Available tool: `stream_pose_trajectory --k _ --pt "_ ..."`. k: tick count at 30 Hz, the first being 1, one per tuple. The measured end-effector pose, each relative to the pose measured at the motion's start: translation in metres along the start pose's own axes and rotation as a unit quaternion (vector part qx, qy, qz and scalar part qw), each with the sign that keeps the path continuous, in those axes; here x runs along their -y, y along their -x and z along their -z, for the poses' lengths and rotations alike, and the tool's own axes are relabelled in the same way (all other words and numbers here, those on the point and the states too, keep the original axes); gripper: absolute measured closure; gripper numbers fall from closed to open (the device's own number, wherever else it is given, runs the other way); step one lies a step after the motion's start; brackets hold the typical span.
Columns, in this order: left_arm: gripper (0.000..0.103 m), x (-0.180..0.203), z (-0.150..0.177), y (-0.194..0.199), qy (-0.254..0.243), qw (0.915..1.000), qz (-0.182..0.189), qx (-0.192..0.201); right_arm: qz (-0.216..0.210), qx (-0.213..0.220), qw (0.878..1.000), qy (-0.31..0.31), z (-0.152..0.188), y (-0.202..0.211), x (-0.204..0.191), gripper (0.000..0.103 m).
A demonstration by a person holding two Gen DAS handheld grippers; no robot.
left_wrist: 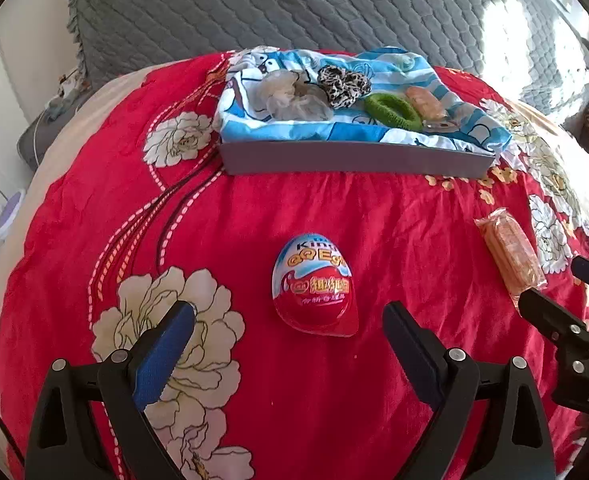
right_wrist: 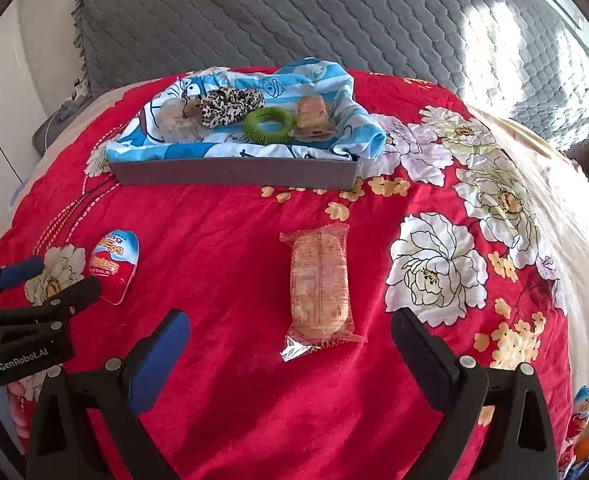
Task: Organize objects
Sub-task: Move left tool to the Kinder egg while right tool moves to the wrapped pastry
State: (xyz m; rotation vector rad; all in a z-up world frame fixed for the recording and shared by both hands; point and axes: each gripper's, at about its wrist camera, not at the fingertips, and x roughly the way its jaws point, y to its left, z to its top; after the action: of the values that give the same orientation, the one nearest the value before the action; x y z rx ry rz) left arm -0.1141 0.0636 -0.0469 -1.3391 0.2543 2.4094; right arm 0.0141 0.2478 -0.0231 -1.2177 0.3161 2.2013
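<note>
- Your left tongs gape wide, holding nothing; chocolate egg lies on the red bedspread between the tips.
- Your right tongs likewise wide; wrapped snack lies between them.
- Grey tray beyond holds the scrunchies.

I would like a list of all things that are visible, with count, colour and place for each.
Chocolate egg: 1, red and white, on bedspread ahead of left gripper; a second at right edge.
Snack packet: 1, orange, on bedspread; another in tray.
Tray: 1, grey, cloth-lined, farther back.
Scrunchies: leopard, pale, in tray.
Hair ring: 1, green, in tray.
Bedspread: red, floral.
Left hand-held gripper: open.
Right hand-held gripper: open.
</note>
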Motion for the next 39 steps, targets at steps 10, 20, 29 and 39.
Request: stream_pose_trajectory --k 10,20,29,39 --pt "0.008 -0.001 -0.001 -0.016 0.005 1.0 -0.002 -0.008 -0.002 -0.004 1.0 -0.002 -0.005 -0.016 0.006 0.002" --pt "0.008 -0.006 -0.007 -0.03 0.008 0.9999 0.0 -0.013 -0.008 -0.017 1.0 -0.011 -0.008 -0.037 0.006 0.002" --pt "0.008 -0.004 -0.011 -0.034 -0.002 1.0 0.0 -0.008 0.0 -0.015 1.0 -0.021 -0.014 -0.043 0.009 0.002" --pt "0.008 -0.002 -0.013 -0.035 -0.006 1.0 -0.001 -0.005 0.006 -0.025 0.999 -0.023 -0.015 -0.049 0.011 0.002"
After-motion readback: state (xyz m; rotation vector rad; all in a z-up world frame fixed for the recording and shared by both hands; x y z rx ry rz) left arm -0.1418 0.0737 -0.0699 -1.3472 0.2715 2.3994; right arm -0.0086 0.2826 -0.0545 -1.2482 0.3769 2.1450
